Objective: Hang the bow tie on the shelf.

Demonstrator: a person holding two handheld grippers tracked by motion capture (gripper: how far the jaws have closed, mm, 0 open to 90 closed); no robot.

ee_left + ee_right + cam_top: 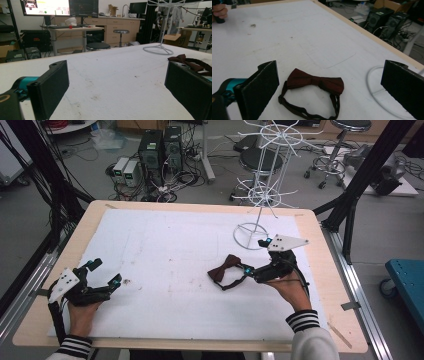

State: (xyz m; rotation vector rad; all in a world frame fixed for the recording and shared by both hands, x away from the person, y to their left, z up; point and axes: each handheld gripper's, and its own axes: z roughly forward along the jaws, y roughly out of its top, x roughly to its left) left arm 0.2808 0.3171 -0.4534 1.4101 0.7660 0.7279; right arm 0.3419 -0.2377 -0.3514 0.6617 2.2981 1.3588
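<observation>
My right claw (329,87) is spread wide, empty, hovering just over the dark red bow tie (315,82), which lies flat on the white table cover (165,255) between its jaws. My left claw (106,274) gapes too, well apart.

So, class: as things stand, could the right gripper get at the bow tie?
Probably yes. The right gripper hovers open just beside the bow tie, which lies flat on the white mat between its jaws with nothing in the way.

High view looks down from the person's side; both gripper views skim low, sharing the bow tie (315,82) (close).
</observation>
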